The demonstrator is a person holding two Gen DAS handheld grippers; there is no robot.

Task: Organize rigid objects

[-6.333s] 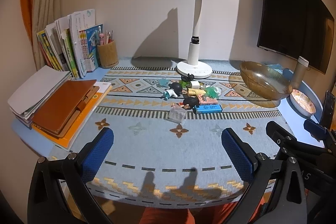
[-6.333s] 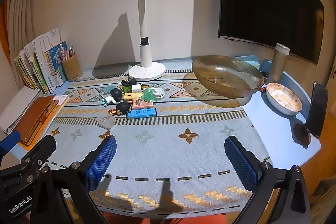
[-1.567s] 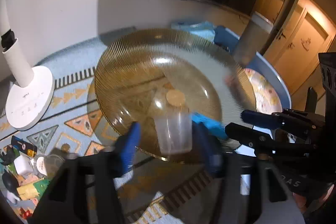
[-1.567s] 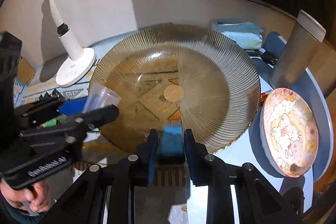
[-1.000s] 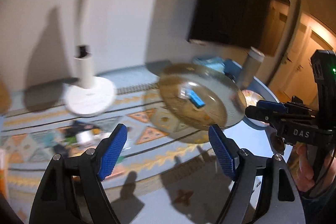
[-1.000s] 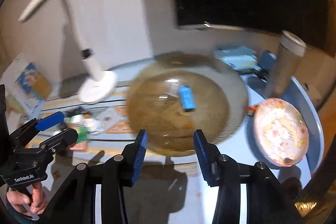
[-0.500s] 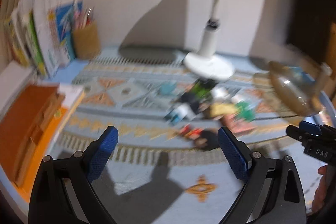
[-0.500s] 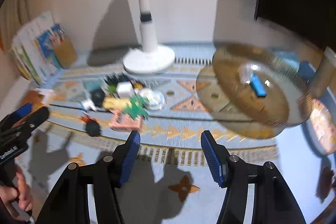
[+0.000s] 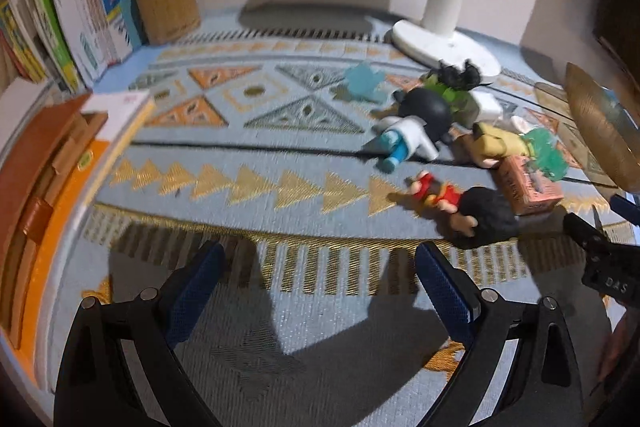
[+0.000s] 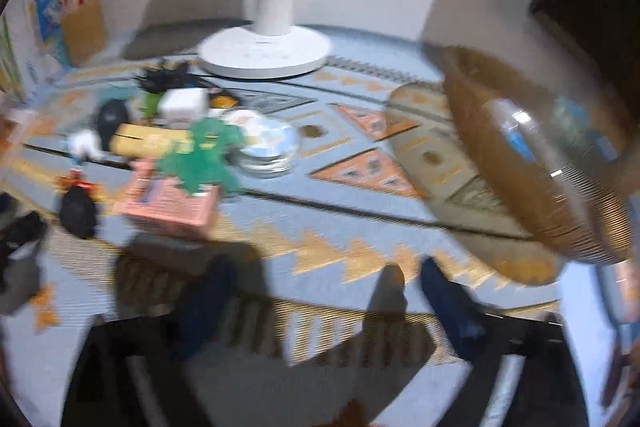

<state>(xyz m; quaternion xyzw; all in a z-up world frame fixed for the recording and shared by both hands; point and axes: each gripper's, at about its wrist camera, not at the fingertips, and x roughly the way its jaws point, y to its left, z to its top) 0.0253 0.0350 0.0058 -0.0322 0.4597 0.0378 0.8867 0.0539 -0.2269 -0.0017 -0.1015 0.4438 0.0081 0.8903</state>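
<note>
A cluster of small toys lies on the patterned blue mat. In the left wrist view I see a black-headed figure in white (image 9: 416, 125), a red and black figure (image 9: 468, 205), a pink box (image 9: 528, 187) and a yellow figure (image 9: 494, 143). My left gripper (image 9: 320, 287) is open and empty, low over the mat, short of the toys. My right gripper (image 10: 324, 299) is open and empty, blurred, in front of the pink box (image 10: 168, 203) and green toy (image 10: 204, 155). The amber glass bowl (image 10: 532, 195) at right holds a clear cup and a blue object (image 10: 516, 139).
A white lamp base (image 9: 444, 43) stands behind the toys. A brown pencil holder (image 9: 166, 3) and upright books (image 9: 80, 11) are at the back left. A brown notebook on an orange folder (image 9: 36, 187) lies at the left edge. The right gripper's body (image 9: 604, 255) shows at right.
Both grippers have swung left from the bowl and dropped closer to the toy cluster. The cup and the blue object stay in the bowl. Both stay open.
</note>
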